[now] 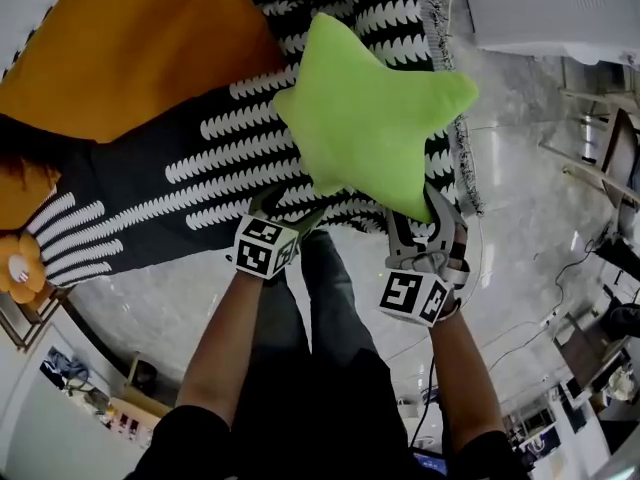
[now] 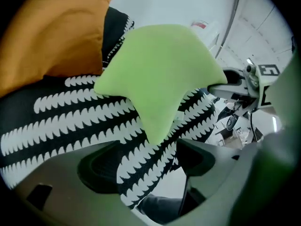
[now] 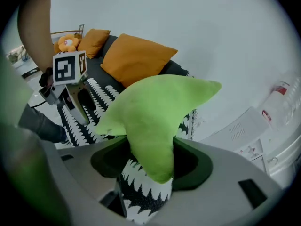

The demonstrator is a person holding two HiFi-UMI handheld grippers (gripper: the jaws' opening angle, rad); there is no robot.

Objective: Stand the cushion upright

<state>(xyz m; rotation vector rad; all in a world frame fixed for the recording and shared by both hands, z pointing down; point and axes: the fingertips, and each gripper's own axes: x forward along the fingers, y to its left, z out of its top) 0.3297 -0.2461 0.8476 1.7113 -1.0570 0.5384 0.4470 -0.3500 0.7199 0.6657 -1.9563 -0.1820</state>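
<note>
2 grippers sit at the lower edge of the green star-shaped cushion, which lies right of centre in the head view on a black-and-white patterned throw, below and right of a large orange cushion.

progress: in both gripper views the star looks already raised, 1 point aimed down at the throw and the others spread up and sideways, so the main lift seems done. whether it leans on anything behind it cannot be told. what appears to be left is drawing both tools away and seeing that the cushion stays up without them.

the left gripper has its jaws wide apart. its own view shows only the throw between them, with the star's lower point just above and not pinched. the right gripper also has its jaws apart. the cushion's lower point hangs down between them and nearly fills the gap, yet the fabric shows no squeeze, so i judge it loose rather than clamped.

writing: each gripper carries a marker cube printed with black-and-white square codes, not letters. at the right edge of the right gripper view a white container bears a red label, too small to read. an orange plush toy at the head view's left edge shows no text.
</note>
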